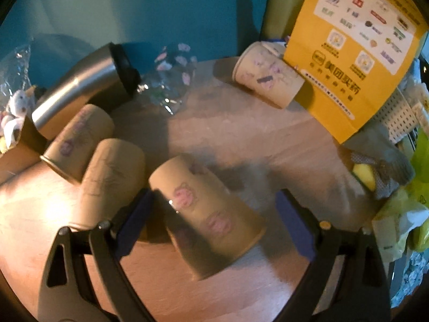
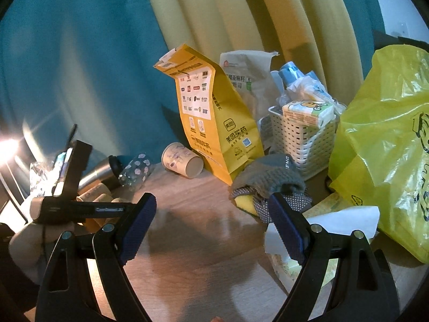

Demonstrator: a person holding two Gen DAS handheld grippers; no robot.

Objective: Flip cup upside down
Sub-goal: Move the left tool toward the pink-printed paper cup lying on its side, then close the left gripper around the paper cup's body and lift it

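A brown paper cup (image 1: 206, 212) with pink prints stands upside down on the wooden table (image 1: 241, 139), base up and rim on the wood, blurred. My left gripper (image 1: 214, 214) is open, its blue pads on either side of the cup; the left pad is at the cup's side. Two more upside-down paper cups (image 1: 112, 171) (image 1: 77, 142) stand to its left. Another paper cup (image 1: 268, 75) lies on its side at the back; it also shows in the right wrist view (image 2: 182, 159). My right gripper (image 2: 214, 225) is open and empty above bare table.
A steel thermos (image 1: 80, 86) and a clear printed bottle (image 1: 171, 80) lie at the back left. A yellow paper bag (image 1: 354, 45) stands at the back right. A grey cloth over a sponge (image 2: 268, 182), a white basket (image 2: 305, 136) and a yellow plastic bag (image 2: 383, 139) crowd the right.
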